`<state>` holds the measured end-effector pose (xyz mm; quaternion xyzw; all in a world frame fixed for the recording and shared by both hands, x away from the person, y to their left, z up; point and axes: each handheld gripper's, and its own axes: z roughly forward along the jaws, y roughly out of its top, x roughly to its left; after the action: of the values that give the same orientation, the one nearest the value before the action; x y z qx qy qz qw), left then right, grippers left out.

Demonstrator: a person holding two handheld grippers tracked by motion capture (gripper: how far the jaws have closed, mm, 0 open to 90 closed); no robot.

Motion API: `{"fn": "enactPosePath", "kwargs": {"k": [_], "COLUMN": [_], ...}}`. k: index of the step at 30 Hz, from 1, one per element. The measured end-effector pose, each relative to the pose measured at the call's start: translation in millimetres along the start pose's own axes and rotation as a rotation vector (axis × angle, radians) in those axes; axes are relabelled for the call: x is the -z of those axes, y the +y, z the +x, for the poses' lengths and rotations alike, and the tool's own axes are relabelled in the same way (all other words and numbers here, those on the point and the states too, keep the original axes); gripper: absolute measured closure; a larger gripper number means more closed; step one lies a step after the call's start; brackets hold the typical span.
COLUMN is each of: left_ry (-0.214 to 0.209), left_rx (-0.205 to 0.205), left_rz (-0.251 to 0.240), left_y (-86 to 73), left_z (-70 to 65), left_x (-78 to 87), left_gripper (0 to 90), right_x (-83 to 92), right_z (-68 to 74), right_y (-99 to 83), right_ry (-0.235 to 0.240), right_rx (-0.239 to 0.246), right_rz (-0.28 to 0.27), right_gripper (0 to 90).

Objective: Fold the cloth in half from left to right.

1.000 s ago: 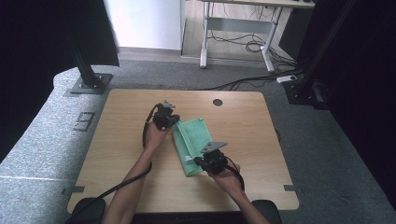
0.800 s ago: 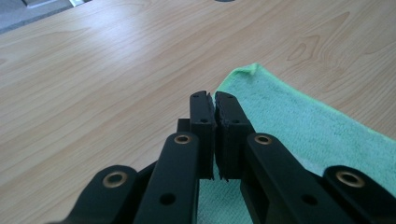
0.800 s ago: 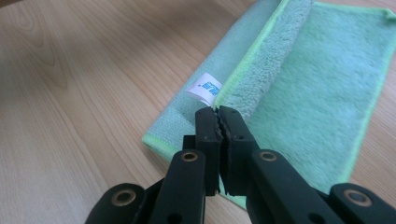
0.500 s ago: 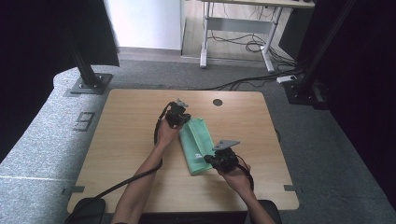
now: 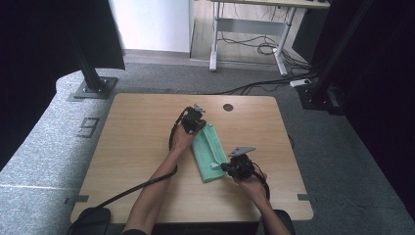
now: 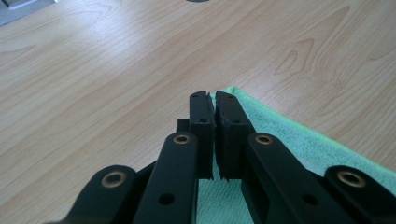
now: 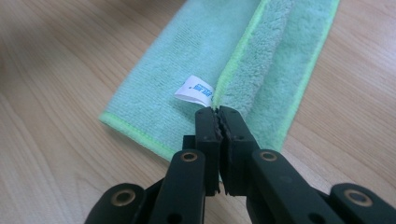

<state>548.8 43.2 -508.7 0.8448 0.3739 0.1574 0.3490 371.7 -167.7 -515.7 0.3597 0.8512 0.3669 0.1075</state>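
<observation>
Bright, even daylight; soft shadows; dark room edges; near tabletop slightly blurred.

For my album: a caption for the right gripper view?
Shut right tool pinching the green cloth's folded edge beside its white tag.

The high view looks forward and down from above onto the pale wooden worktop [image 5: 137,147], seen from well off. Each gripper view sits low, close over the wood, looking along its black fingers [image 6: 201,116]. All three share the folded green microfibre cloth [image 5: 208,147].
</observation>
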Motion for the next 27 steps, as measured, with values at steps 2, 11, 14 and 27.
{"fn": "enactPosePath", "kwargs": {"k": [2, 11, 14, 27], "left_ry": [-0.003, 0.012, 0.003, -0.012], "left_rx": [-0.003, -0.028, -0.04, -0.076], "left_rz": [0.005, -0.046, -0.055, 0.035], "left_y": [1.0, 8.5, 8.1, -44.3], "left_z": [-0.8, -5.3, -7.5, -12.8], "left_x": [-2.3, 10.6, 19.6, 36.1], "left_gripper": [84.8, 45.5, 38.8, 27.4], "right_x": [-1.6, 2.2, 9.6, -14.1], "right_z": [-1.9, -9.5, -14.9, -19.9], "right_y": [-1.6, -4.6, -3.1, 4.0], "right_ry": [-0.001, -0.047, -0.084, -0.089], "right_rx": [0.0, -0.016, -0.024, 0.018], "right_rz": [0.006, -0.006, -0.035, 0.002], "right_gripper": [85.7, 71.9, 64.1, 45.6]}}
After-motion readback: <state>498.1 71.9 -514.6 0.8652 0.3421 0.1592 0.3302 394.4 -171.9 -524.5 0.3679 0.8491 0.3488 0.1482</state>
